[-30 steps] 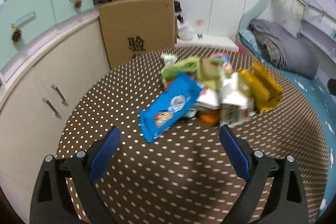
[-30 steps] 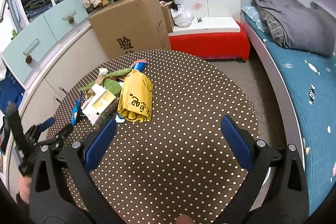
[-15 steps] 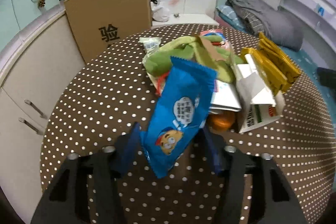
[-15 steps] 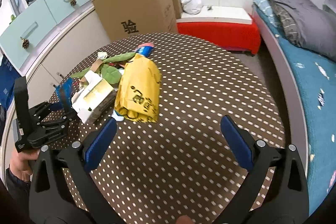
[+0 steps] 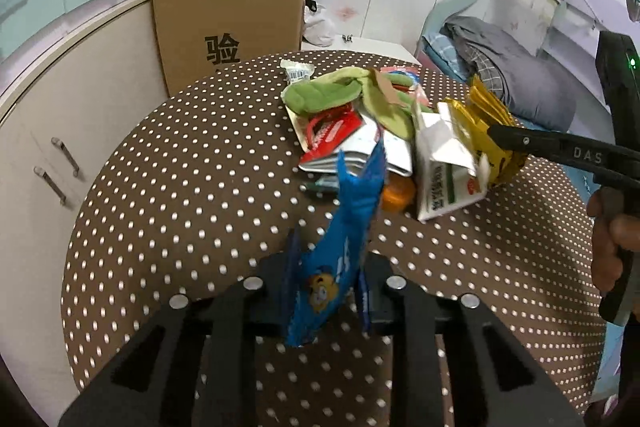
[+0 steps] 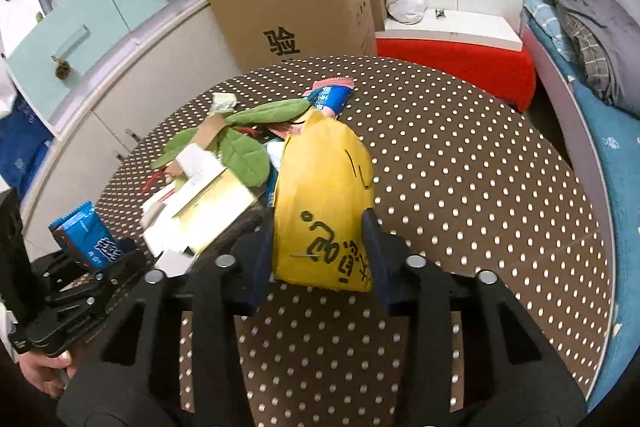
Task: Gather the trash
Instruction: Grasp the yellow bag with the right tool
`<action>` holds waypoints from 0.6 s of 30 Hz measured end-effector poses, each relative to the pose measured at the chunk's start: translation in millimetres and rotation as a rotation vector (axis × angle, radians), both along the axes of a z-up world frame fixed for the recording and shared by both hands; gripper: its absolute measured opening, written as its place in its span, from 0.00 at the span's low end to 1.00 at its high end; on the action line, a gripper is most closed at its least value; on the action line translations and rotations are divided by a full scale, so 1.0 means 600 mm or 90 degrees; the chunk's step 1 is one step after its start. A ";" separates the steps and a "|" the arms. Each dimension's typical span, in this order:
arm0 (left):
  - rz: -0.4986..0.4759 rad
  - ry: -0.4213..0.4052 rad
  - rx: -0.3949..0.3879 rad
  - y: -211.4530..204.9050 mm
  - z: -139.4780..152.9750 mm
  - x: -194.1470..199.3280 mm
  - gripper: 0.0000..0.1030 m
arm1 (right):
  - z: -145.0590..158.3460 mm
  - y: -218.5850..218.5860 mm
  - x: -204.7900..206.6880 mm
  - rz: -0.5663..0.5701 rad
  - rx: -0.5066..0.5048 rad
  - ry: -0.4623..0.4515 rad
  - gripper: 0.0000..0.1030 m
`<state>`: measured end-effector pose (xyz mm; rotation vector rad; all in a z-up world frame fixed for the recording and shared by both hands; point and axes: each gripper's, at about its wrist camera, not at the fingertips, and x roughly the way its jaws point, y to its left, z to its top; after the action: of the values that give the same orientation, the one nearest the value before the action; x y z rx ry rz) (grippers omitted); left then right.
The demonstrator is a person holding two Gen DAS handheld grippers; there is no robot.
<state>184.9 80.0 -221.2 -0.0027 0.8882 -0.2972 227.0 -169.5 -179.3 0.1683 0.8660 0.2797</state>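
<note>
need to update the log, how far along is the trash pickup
Nothing looks collected yet. In hand: the left gripper has just closed on the blue wrapper, and the right gripper has just closed around the yellow bag. Still heaped on the dotted table: the white carton, green cloth, red packet and orange thing.

1. The left gripper [image 5: 326, 291] has just been closing. Now it pinches the blue snack bag [image 5: 340, 251], which was lying flat beside the trash pile [image 5: 360, 123].
2. The blue snack bag now stands up on edge.
3. The right gripper [image 6: 318, 259] was wide open away from the pile. Its jaws have just been closing, and now they hug the yellow bag [image 6: 324, 203].
</note>
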 end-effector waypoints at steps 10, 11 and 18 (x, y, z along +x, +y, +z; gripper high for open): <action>-0.022 -0.020 -0.027 -0.064 0.044 -0.052 0.22 | 0.019 -0.085 -0.081 -0.021 0.074 -0.008 0.19; -0.025 -0.020 -0.028 -0.075 0.047 -0.055 0.22 | 0.016 -0.091 -0.085 -0.023 0.075 -0.005 0.19; -0.039 -0.017 -0.036 -0.118 0.055 -0.080 0.22 | 0.011 -0.088 -0.101 -0.011 0.059 0.015 0.64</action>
<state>136.9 9.2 -187.9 -0.0236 0.8545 -0.3792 166.4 -222.6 -173.0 0.2657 0.8749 0.3023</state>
